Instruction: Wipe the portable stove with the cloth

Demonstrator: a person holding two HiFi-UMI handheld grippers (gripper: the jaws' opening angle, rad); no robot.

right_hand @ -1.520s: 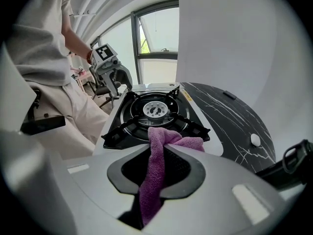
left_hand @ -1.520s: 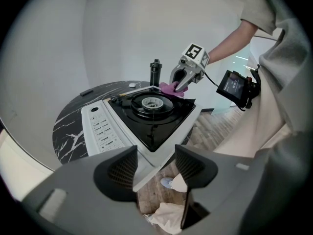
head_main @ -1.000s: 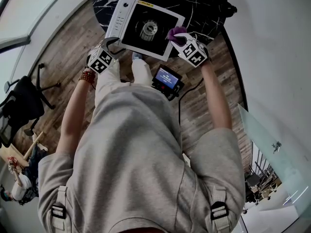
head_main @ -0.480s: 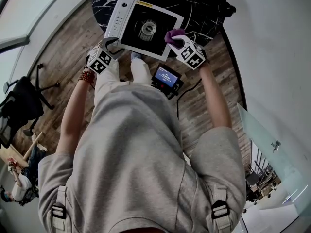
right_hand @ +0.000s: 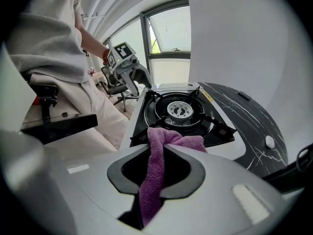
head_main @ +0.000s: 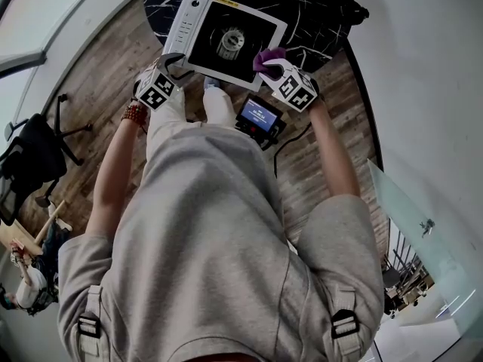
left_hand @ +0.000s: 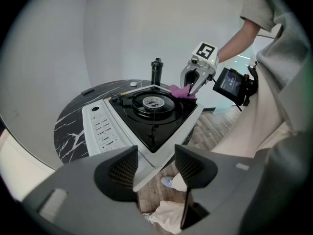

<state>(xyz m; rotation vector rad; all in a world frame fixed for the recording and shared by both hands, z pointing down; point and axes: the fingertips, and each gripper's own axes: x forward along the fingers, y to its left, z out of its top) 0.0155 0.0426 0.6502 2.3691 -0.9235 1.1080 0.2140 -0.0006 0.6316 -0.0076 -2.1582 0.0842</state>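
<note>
The portable stove (head_main: 183,27) is white with a black top and a round burner, and stands at the near edge of the table. My right gripper (head_main: 270,65) is shut on a purple cloth (head_main: 268,57). The cloth (right_hand: 156,170) hangs between the jaws and rests at the stove's (right_hand: 146,112) near right corner. My left gripper (head_main: 172,65) sits at the near left corner. In the left gripper view the stove's (left_hand: 105,126) white corner pokes between the spread jaws of the left gripper (left_hand: 154,165). Floor shows between the corner and the right jaw.
The stove sits on a round black marble table (head_main: 317,13). A dark bottle (left_hand: 156,71) stands behind the stove. A device with a blue screen (head_main: 259,117) hangs at the person's waist. An office chair (head_main: 34,164) stands on the wooden floor at the left.
The right gripper has slid the cloth a little along the stove's right edge toward the person. The left gripper has stayed at its corner.
</note>
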